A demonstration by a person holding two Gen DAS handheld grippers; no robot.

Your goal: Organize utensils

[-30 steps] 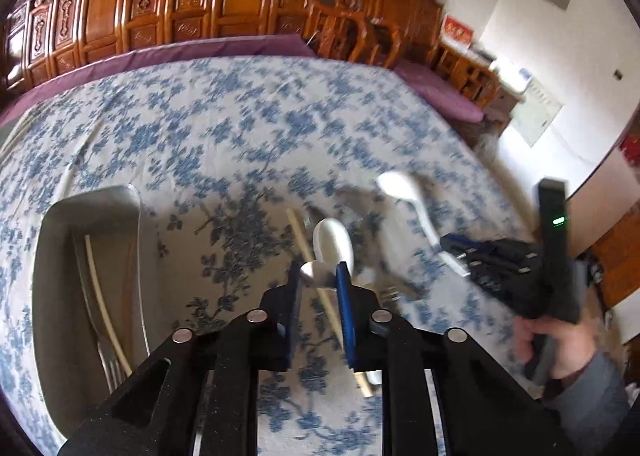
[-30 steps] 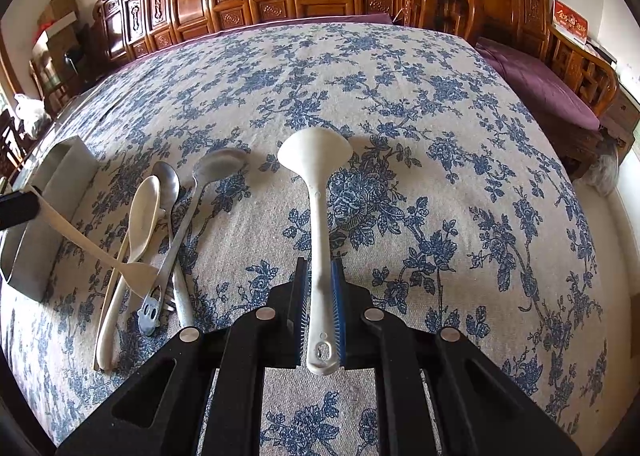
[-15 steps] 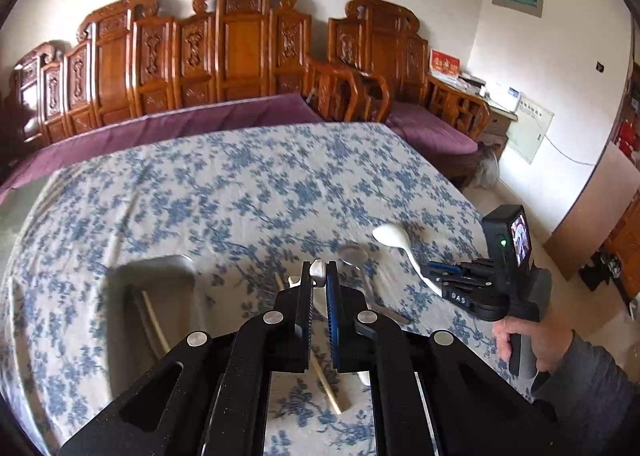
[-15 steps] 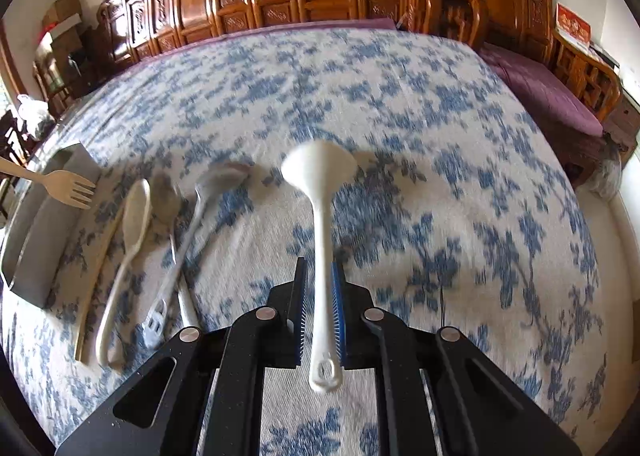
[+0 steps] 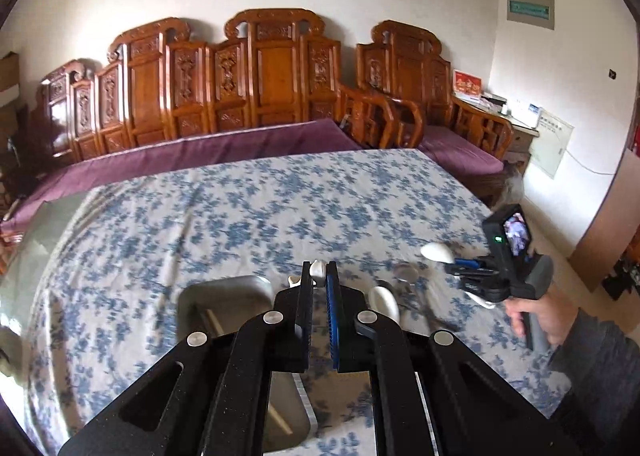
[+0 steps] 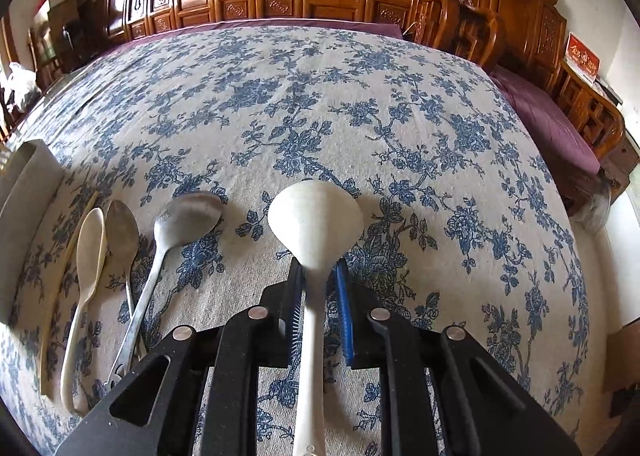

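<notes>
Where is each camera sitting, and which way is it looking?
Left wrist: on the left claw, looking across the flowered tablecloth over the metal tray; the right hand and sleeve show.
Right wrist: on the right claw, looking down along the white ladle that it grips; no hand shows.
Shared: the tablecloth, tray, ladle, table spoons and carved wooden bench.
</notes>
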